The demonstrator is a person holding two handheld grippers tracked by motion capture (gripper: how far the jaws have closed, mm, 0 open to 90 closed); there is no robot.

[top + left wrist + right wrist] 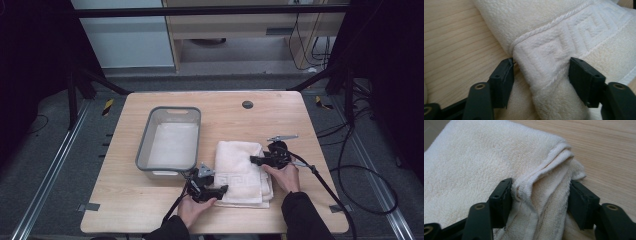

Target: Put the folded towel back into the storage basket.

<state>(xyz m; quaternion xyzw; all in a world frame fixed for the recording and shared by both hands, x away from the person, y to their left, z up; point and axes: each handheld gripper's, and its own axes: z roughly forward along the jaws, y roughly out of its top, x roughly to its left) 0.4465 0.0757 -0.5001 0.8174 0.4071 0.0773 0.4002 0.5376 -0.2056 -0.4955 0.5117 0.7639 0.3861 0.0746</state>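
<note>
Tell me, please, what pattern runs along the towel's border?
The towel has a raised angular key pattern, white on cream, clearest in the left gripper view.

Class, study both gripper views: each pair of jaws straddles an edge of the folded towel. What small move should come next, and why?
Probably closing both pairs of jaws. The left gripper has the patterned towel fold between open jaws, and the right gripper straddles the layered edge likewise. Neither clamps yet, so pinching first would secure the cloth before any lift.
</note>
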